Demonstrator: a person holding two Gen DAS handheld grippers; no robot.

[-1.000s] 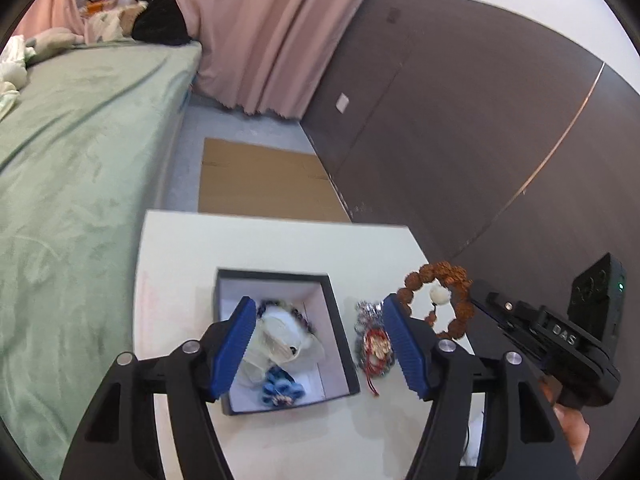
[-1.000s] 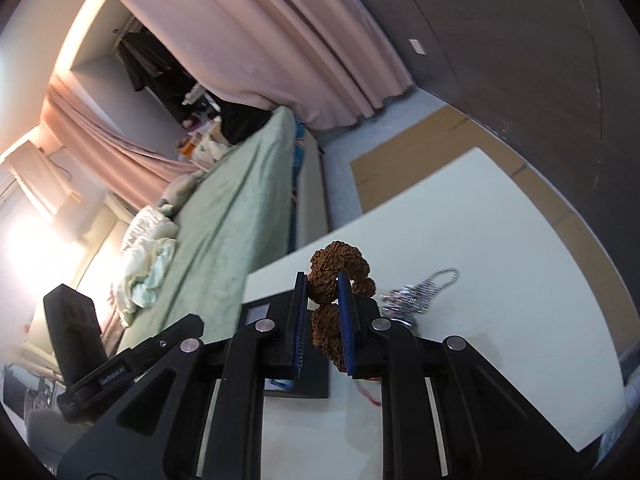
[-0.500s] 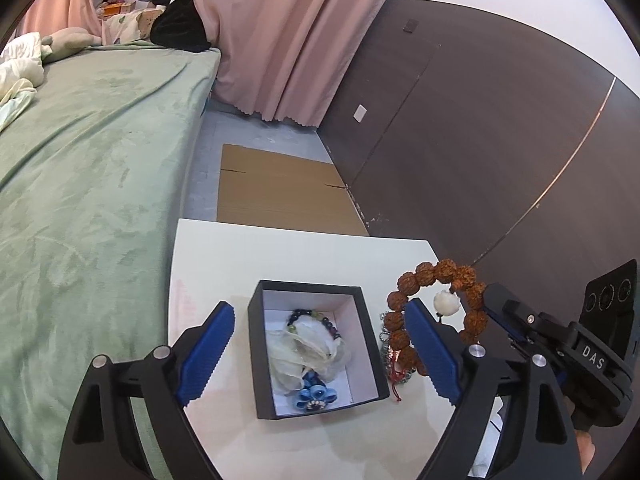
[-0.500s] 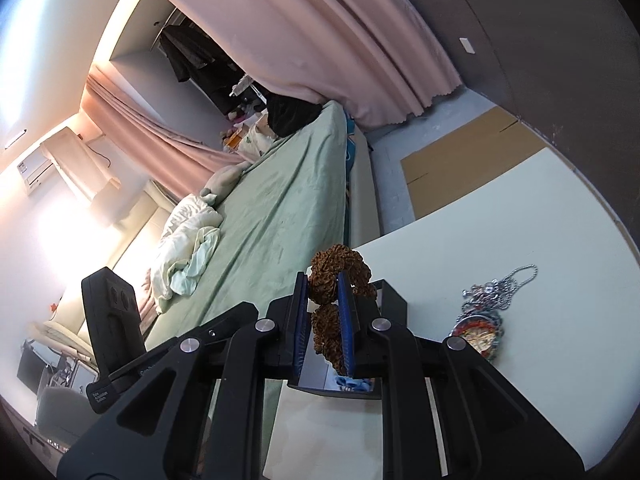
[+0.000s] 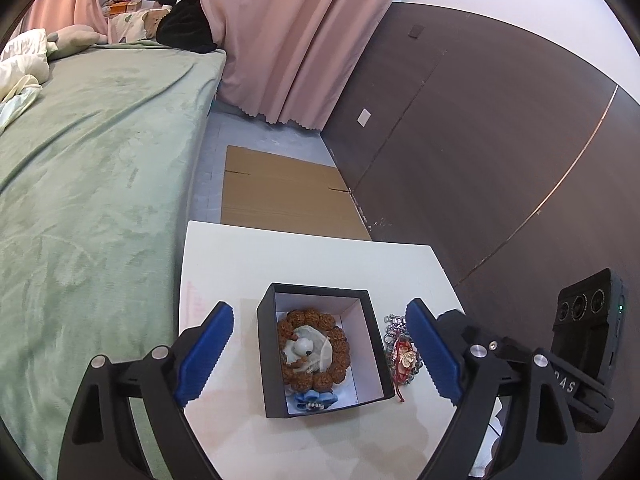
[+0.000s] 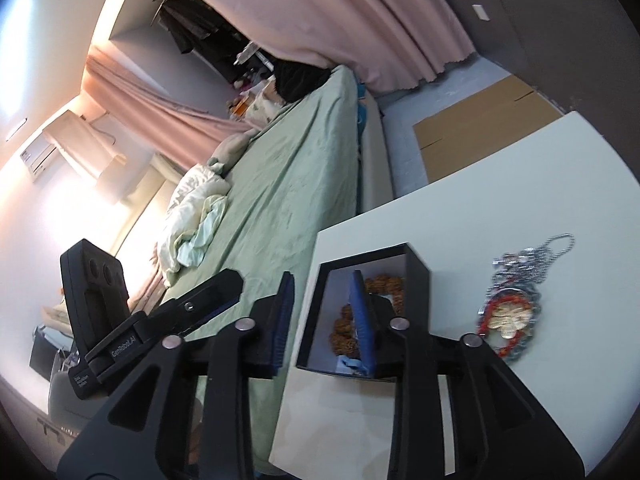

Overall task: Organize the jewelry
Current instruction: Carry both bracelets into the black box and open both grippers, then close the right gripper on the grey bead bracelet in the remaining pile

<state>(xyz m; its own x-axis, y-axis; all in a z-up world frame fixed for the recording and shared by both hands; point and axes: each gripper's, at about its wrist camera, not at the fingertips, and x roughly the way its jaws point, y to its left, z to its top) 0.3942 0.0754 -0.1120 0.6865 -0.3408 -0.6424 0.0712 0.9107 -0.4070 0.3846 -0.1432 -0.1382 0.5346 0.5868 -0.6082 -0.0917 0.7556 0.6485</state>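
A black box [image 5: 264, 344] with a white inside stands on the white table [image 5: 304, 256]. A brown bead bracelet [image 5: 340, 340] with a white bead lies in it on white and blue pieces. My left gripper [image 5: 316, 348] is open, its blue pads either side of the box, above it. My right gripper [image 6: 324, 320] is open and empty over the box [image 6: 416, 280], the bracelet [image 6: 344, 336] showing between its fingers. A pile of silver chain and red-and-gold jewelry [image 5: 402, 354] lies right of the box; it also shows in the right wrist view [image 6: 512, 320].
A green bed [image 5: 88, 184] runs along the table's left edge. Flat cardboard [image 5: 280, 196] lies on the floor beyond the table. A dark panelled wall [image 5: 480, 168] stands to the right. Pink curtains [image 5: 280, 36] hang behind.
My right gripper carried the brown bead bracelet over the box, opened and let it go; the bracelet now lies in the box. My left gripper lifted back.
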